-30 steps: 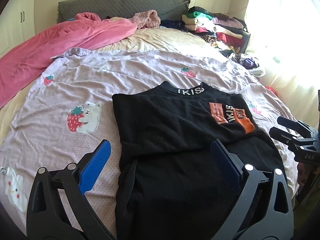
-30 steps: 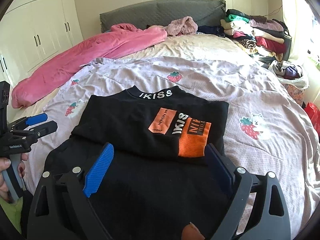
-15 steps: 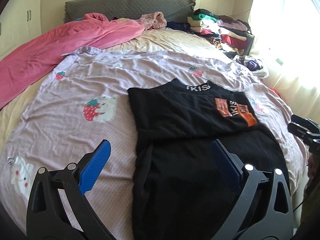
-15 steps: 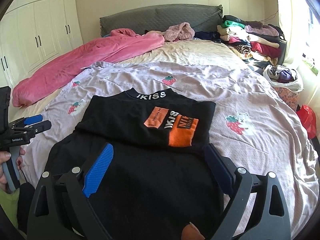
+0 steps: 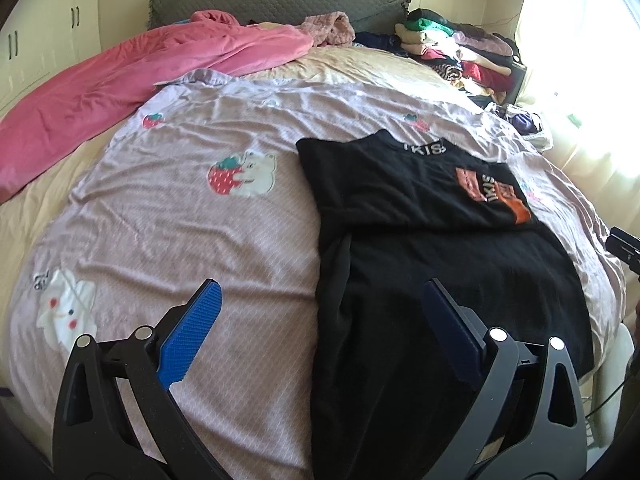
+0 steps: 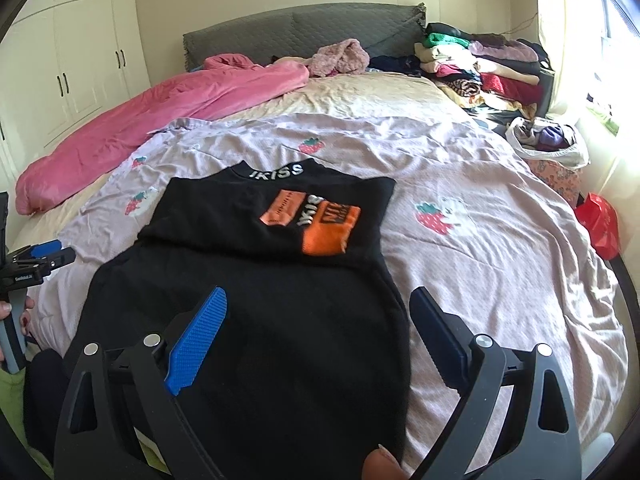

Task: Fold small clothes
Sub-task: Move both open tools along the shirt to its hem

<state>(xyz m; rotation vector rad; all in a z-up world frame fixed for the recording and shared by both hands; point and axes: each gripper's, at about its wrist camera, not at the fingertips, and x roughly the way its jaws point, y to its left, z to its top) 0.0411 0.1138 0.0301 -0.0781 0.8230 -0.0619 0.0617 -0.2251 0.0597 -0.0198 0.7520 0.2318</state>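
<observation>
Both claws, the left (image 5: 320, 320) and the right (image 6: 316, 320), gaped empty near the bed's foot edge; the black shirt (image 6: 256, 320) ran lengthwise toward the headboard, directly under the right claw.

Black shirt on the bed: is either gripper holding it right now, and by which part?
Nothing is held. The left gripper and right gripper both hang open above the black shirt, which lies partly folded on the lilac blanket.

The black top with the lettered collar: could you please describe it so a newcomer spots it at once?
On the bed's lilac strawberry sheet lies the black top, nearest the cameras. Only it has white collar lettering and an orange chest patch.
</observation>
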